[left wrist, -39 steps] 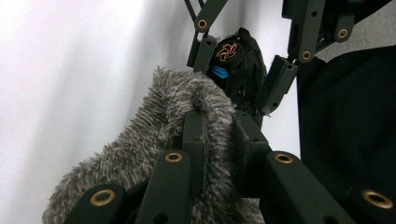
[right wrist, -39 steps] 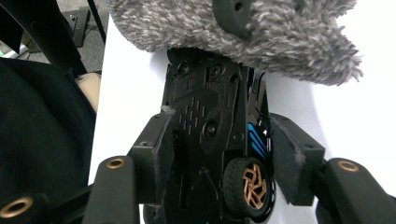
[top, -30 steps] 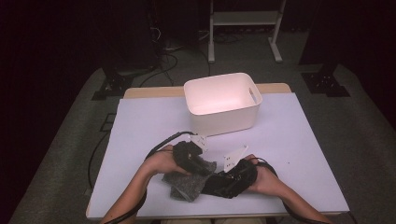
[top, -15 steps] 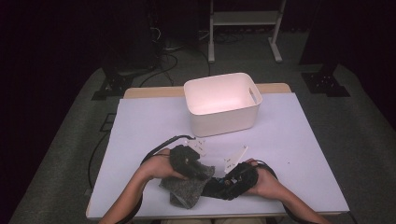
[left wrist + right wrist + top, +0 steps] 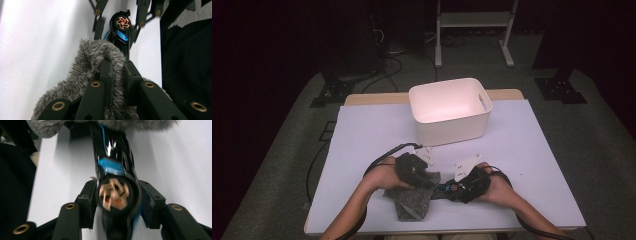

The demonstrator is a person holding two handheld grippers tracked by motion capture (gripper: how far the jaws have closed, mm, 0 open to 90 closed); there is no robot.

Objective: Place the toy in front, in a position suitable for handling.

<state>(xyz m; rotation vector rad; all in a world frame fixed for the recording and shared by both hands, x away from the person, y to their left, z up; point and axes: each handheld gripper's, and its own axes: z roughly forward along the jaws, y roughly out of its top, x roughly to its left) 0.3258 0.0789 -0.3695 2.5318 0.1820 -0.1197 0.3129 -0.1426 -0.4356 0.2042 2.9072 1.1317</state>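
Now the left gripper [image 5: 412, 170] has its fingers [image 5: 106, 72] closed tight on a fold of the grey fuzzy cloth [image 5: 412, 200]; in the left gripper view the pile bulges up between and over the two black fingers. Beyond those fingertips, end-on, lies a black cylindrical device [image 5: 120, 30] with blue stripes and a copper-coloured pinwheel face, its far part reaching under the cloth's edge.

The right gripper [image 5: 464, 186] holds that same device: in the right gripper view its fingers [image 5: 86, 197] sit against either side of the round pinwheel end [image 5: 115, 195], which is blurred. These fingers have just been opening a little, with the device between them and, as far as the frame shows, still touching both. Past the fingertips the device's body runs up to the cloth.

Both grippers lie low over the near edge of the white worktop [image 5: 522, 150], fingertips facing each other, cloth between. A white bin [image 5: 449, 112] stands well beyond the fingers.
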